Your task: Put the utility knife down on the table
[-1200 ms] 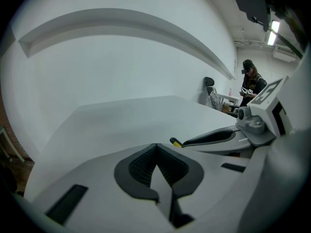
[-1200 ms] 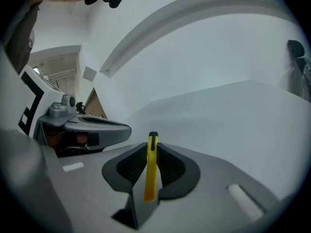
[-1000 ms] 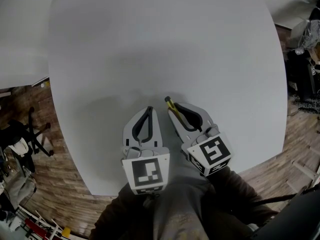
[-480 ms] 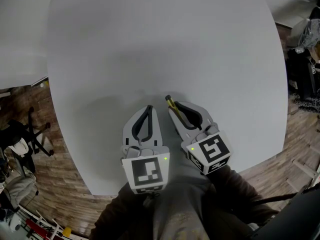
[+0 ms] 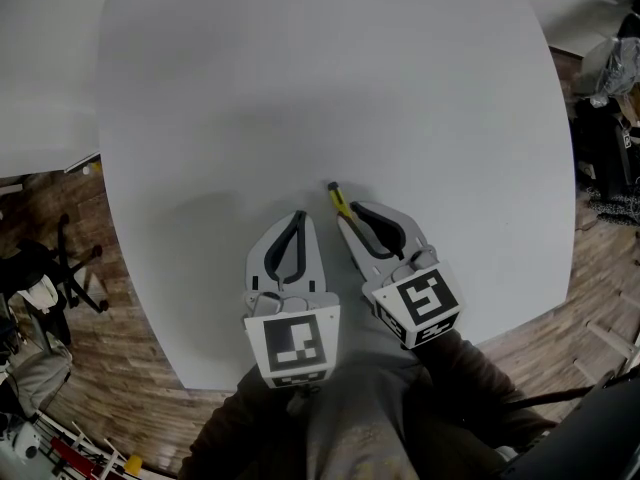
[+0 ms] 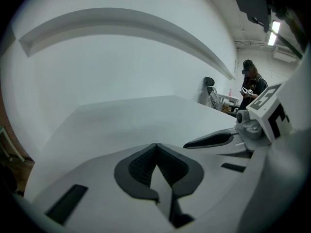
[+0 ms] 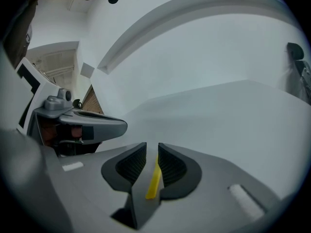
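Head view is showing me both grippers side by side over the near part of the white table (image 5: 300, 88), a little in from its near edge. The right gripper (image 5: 351, 214) is carrying the utility knife (image 5: 336, 197), whose short yellow and black end is sticking out past the fingertips, pointing far and slightly left. In the right gripper view the jaws are standing close together with the utility knife (image 7: 155, 177) running between the ribbed pads. It is lying against the right-hand pad with a thin dark gap on the other side, so I am reading the grip as closed on it, though lightly. The left gripper (image 5: 299, 216) is sitting just left with its jaws pressed together on nothing, as the left gripper view is confirming.

I am judging the putting-down as not yet done, and no view is telling me how high the knife is hanging above the surface. To do this well, I am planning to lower the right gripper until the protruding end is meeting the table. Then I am tilting so the body is lying flat, and only then easing the jaws apart slowly, so nothing is dropping or skidding. Bare table is lying beyond the tip, so I am placing it there, away from the near edge, then drawing straight back, clear of the left gripper.
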`<action>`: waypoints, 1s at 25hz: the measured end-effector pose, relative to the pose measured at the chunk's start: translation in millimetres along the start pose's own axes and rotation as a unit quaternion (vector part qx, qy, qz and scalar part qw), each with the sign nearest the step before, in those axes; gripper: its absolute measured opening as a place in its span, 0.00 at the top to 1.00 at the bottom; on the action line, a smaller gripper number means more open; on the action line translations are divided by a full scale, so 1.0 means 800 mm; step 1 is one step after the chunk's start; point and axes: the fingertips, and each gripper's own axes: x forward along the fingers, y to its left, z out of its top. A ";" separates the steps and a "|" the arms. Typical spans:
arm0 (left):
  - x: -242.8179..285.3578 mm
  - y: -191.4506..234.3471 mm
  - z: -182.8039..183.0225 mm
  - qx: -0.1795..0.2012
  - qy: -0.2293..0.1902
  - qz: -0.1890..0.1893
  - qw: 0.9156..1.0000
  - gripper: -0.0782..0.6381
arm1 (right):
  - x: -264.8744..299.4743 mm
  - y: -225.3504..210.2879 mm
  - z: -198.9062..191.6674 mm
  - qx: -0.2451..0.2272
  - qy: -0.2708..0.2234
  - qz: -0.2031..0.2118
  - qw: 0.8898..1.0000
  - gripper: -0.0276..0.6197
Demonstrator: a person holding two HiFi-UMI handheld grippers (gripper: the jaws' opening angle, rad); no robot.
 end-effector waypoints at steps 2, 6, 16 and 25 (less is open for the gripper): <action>-0.001 0.000 -0.001 0.000 0.000 0.000 1.000 0.89 | 0.000 0.002 -0.001 0.000 -0.001 0.000 1.000 0.84; -0.007 -0.004 0.002 0.004 -0.002 0.000 1.000 0.89 | -0.007 0.004 0.002 -0.006 -0.005 -0.002 1.000 0.88; -0.052 -0.007 0.015 0.008 -0.027 0.000 1.000 0.89 | -0.040 0.037 0.031 -0.019 -0.039 -0.003 0.999 0.95; -0.134 -0.002 0.036 0.020 -0.073 -0.001 0.997 0.89 | -0.089 0.112 0.074 -0.041 -0.086 -0.005 0.995 0.95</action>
